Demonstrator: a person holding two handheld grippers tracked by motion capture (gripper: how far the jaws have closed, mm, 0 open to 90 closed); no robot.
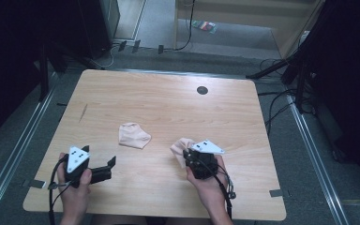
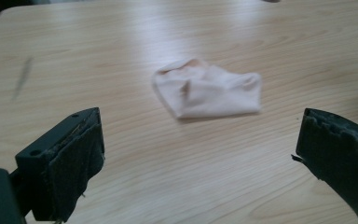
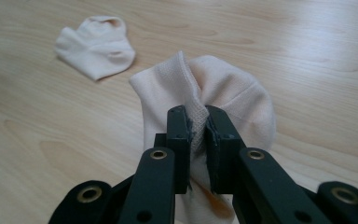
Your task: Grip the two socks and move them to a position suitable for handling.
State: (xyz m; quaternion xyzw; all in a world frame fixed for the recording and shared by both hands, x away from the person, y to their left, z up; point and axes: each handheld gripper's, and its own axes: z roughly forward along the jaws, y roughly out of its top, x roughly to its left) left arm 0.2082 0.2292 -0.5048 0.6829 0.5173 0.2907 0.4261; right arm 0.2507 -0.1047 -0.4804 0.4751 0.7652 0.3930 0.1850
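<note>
Two pale pink socks are on the wooden table (image 1: 168, 101). One sock (image 1: 133, 135) (image 2: 209, 88) (image 3: 96, 45) lies crumpled near the table's middle. My right gripper (image 1: 186, 152) (image 3: 198, 126) is shut on the other sock (image 1: 181, 147) (image 3: 223, 93), pinching a fold of its fabric between the pads and lifting it off the wood. My left gripper (image 1: 98, 161) (image 2: 198, 149) is open at the front left, its jaws wide apart with nothing between them, and it points toward the lying sock from a short way off.
A dark round hole (image 1: 202, 90) sits in the table's far right part. Cables (image 1: 281, 101) and dark stands lie on the floor around the table. A thin dark mark (image 1: 83, 112) (image 2: 22, 77) is on the wood at the left.
</note>
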